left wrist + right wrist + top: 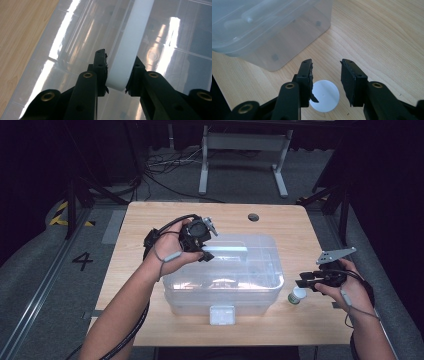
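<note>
On the left, your left gripper (204, 236) is pinching the white handle bar (130, 47) on the clear plastic box's (220, 275) lid; keep squeezing tight. Your right gripper (326, 75) is hanging open over the small white-capped bottle (298, 295) beside it.

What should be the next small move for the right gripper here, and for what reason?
Probably lower the right gripper straight down and close it on the small white-capped bottle. Its jaws are open with the bottle's cap below and between them, not yet gripped. The bottle stands on the table beside the clear box, while the left gripper is shut on the white lid handle.
</note>
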Tool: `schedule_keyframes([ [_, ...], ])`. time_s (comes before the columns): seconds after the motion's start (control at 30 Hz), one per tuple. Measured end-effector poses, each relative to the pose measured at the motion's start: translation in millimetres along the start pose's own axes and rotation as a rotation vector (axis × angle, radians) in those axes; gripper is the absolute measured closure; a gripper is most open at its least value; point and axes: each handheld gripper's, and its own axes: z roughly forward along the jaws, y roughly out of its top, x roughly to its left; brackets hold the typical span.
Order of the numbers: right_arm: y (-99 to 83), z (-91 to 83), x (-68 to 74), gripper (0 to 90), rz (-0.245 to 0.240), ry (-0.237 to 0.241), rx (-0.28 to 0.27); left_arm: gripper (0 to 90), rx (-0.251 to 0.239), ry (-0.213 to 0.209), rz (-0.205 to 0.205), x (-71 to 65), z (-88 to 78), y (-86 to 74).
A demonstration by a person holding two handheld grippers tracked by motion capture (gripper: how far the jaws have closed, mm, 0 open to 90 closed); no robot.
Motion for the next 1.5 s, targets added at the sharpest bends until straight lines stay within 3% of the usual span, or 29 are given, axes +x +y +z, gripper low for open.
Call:
schedule_keyframes([
  [0.47,0.1,-11.2,12.1,65.8,-0.030,0.009,-0.035,74.5,-0.013,-0.012,-0.014,10.3,-6.0,5.6],
  [0.73,-1.9,-16.4,18.0,71.4,-0.025,0.034,-0.045,74.3,0.002,-0.037,-0.023,17.2,-9.1,10.9],
  [0.93,-0.3,-24.9,30.6,81.2,-0.064,0.034,-0.055,74.0,0.008,-0.049,-0.028,23.4,-12.2,15.8],
  [1.33,11.0,-27.2,51.5,89.5,-0.143,0.129,-0.143,72.7,-0.001,-0.049,-0.059,34.4,-17.0,22.5],
  [1.5,15.4,-22.4,55.6,89.7,-0.162,0.147,-0.141,72.5,0.004,-0.047,-0.065,36.9,-18.3,24.8],
])
